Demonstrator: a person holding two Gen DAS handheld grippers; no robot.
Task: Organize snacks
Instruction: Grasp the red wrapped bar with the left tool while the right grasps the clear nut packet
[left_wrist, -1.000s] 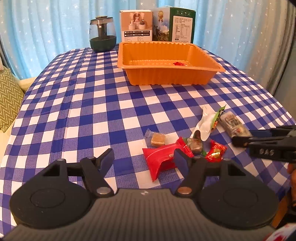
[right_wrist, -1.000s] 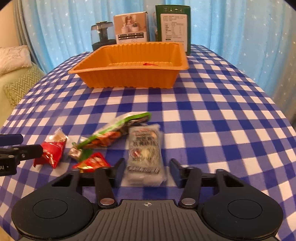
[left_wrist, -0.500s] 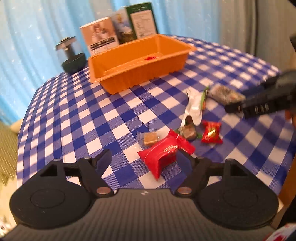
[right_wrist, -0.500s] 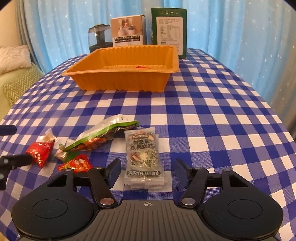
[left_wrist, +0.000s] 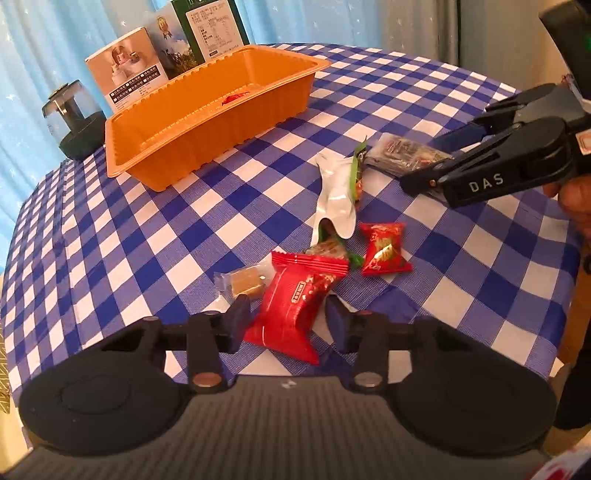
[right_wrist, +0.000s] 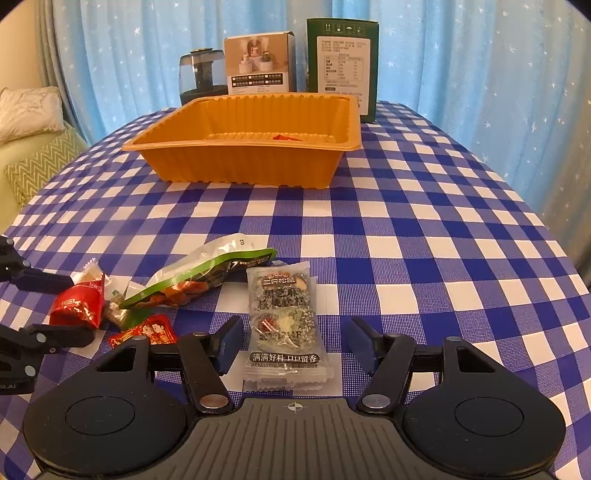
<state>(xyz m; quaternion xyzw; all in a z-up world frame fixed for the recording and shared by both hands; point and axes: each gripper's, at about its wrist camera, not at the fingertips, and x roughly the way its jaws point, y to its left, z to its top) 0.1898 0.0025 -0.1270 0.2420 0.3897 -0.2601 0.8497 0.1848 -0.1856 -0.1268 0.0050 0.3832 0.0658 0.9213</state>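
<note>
Snacks, a red packet (left_wrist: 295, 310) between the closing left hand-held gripper (left_wrist: 286, 321) and a clear-wrapped cake (right_wrist: 284, 325) between the half-wide right hand-held gripper (right_wrist: 293, 343), lie near the counter's (right_wrist: 424, 221) front edge, seemingly bound for the orange tray (right_wrist: 243, 162).

Each hand-held gripper (left_wrist: 286, 321) is matte black with a ribbed grey base. Its fingers (left_wrist: 238, 319) carry dark blue pads and silver screws. White "DAS" lettering marks the right hand-held gripper (left_wrist: 443, 162).
</note>
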